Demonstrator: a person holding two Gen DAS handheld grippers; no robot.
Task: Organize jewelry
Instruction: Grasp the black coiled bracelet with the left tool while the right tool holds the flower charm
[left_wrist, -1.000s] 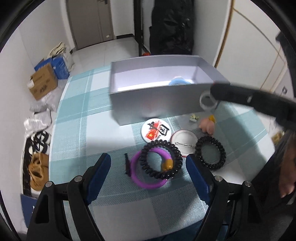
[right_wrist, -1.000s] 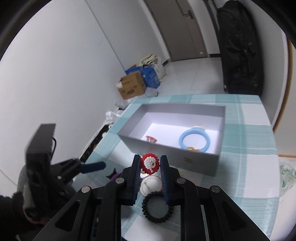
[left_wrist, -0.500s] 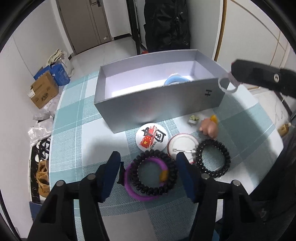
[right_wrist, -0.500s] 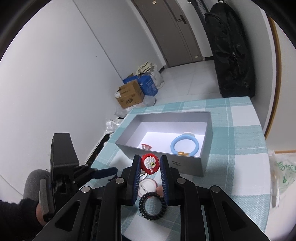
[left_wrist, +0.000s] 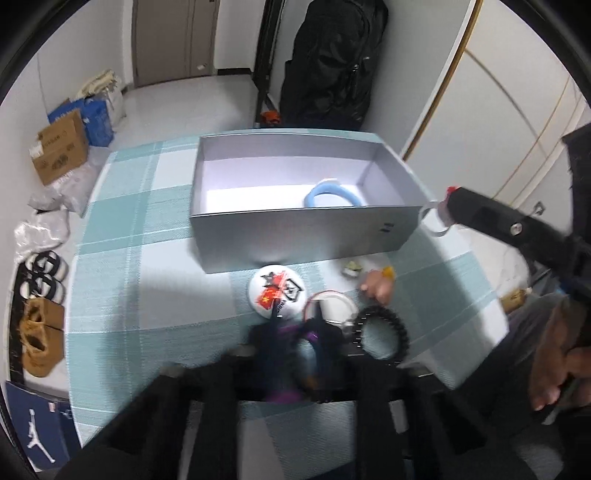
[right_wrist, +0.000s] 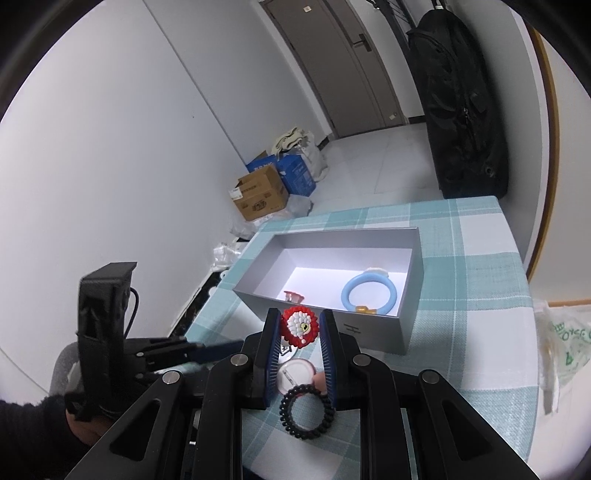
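A: Box (right_wrist: 410, 328)?
B: On the table (right_wrist: 476, 273), twelve o'clock of my tongs; blue ring (right_wrist: 369, 293) inside.
A: Right tongs (right_wrist: 299, 332)?
B: Clamped on the red bead charm (right_wrist: 300, 325).
A: Left (left_wrist: 295, 347)?
B: Blurred. Closed on the purple ring (left_wrist: 284, 395) and black coil, looks like.

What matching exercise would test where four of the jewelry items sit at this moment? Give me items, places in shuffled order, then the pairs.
Items:
1. red and white beaded ornament
2. light blue ring
3. black coil hair tie
4. round flag badge

Places:
A. lying inside the grey box
B. on the checked tablecloth, just in front of the box's near wall
C. clamped between the fingers of the right gripper
D. on the tablecloth, below the right gripper

Pairs: 1-C, 2-A, 3-D, 4-B
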